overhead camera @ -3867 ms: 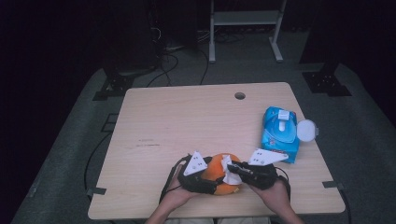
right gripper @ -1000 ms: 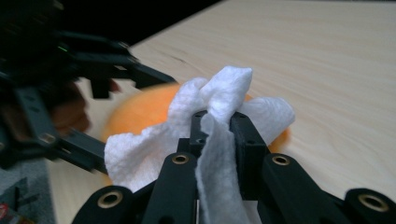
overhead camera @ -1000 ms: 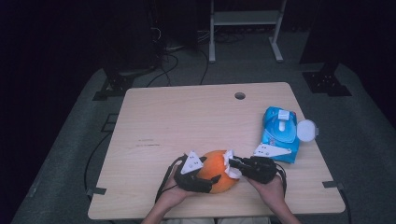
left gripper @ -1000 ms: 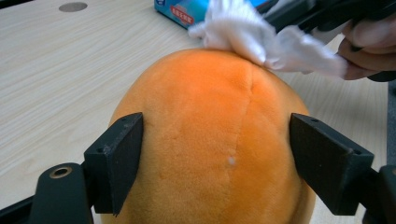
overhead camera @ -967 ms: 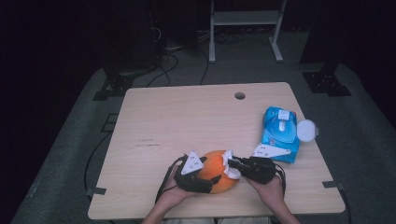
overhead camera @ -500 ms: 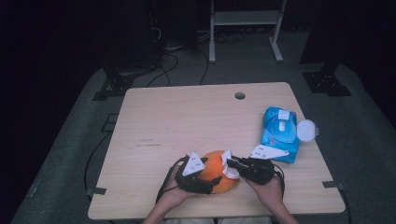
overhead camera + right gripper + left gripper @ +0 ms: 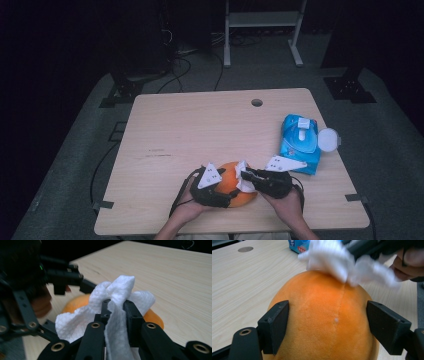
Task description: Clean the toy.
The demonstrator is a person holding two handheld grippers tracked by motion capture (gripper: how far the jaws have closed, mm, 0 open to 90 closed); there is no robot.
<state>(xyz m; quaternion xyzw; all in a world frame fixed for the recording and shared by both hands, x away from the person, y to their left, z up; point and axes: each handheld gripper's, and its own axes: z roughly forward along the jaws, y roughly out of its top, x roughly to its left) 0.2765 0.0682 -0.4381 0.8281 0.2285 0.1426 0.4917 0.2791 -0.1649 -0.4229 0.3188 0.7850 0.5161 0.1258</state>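
While left tongs point(image 7: 327, 322) clamp round plush orange ball point(image 7: 324, 317), right tongs point(image 7: 117, 307) pinching crumpled white tissue point(image 7: 117, 292).

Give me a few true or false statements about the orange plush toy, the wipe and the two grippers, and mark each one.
1. The left gripper clamps the orange plush toy. True.
2. The right gripper is open and holds nothing. False: it is shut on a white wipe.
3. The wipe touches the top of the toy. True.
4. The blue wipes pack lies at the table's left edge. False: it lies near the right edge.
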